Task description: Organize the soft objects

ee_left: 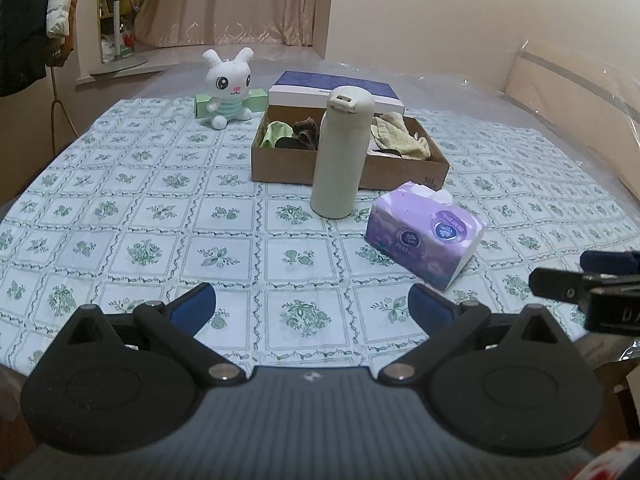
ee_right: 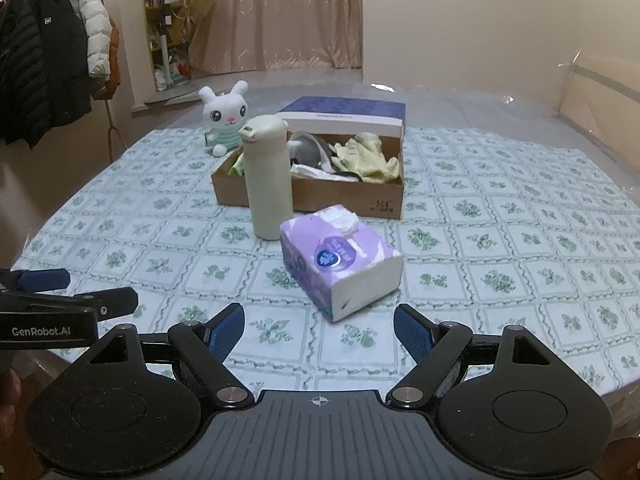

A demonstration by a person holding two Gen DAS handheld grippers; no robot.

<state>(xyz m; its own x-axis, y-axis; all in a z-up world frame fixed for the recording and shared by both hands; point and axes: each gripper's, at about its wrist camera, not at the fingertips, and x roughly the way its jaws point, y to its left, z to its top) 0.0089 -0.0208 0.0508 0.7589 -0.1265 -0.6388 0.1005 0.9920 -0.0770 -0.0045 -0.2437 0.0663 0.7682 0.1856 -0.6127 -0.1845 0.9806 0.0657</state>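
Note:
A white plush rabbit (ee_left: pixel 228 84) (ee_right: pixel 225 117) sits at the far side of the table, left of a brown cardboard box (ee_left: pixel 344 168) (ee_right: pixel 312 196). The box holds soft cloths, with a yellow towel (ee_left: pixel 400 136) (ee_right: pixel 368 158) at its right. A purple tissue pack (ee_left: pixel 424 232) (ee_right: pixel 340 260) lies in front of the box. My left gripper (ee_left: pixel 312 304) is open and empty over the near table edge. My right gripper (ee_right: pixel 319 326) is open and empty, just short of the tissue pack.
A tall cream bottle (ee_left: pixel 342 152) (ee_right: pixel 267 176) stands upright against the box front. A blue-and-white flat box (ee_left: pixel 336 88) (ee_right: pixel 344 116) lies behind the cardboard box, a green carton (ee_left: pixel 256 100) behind the rabbit. The flowered tablecloth (ee_left: pixel 140 216) covers the table. Coats (ee_right: pixel 52 60) hang left.

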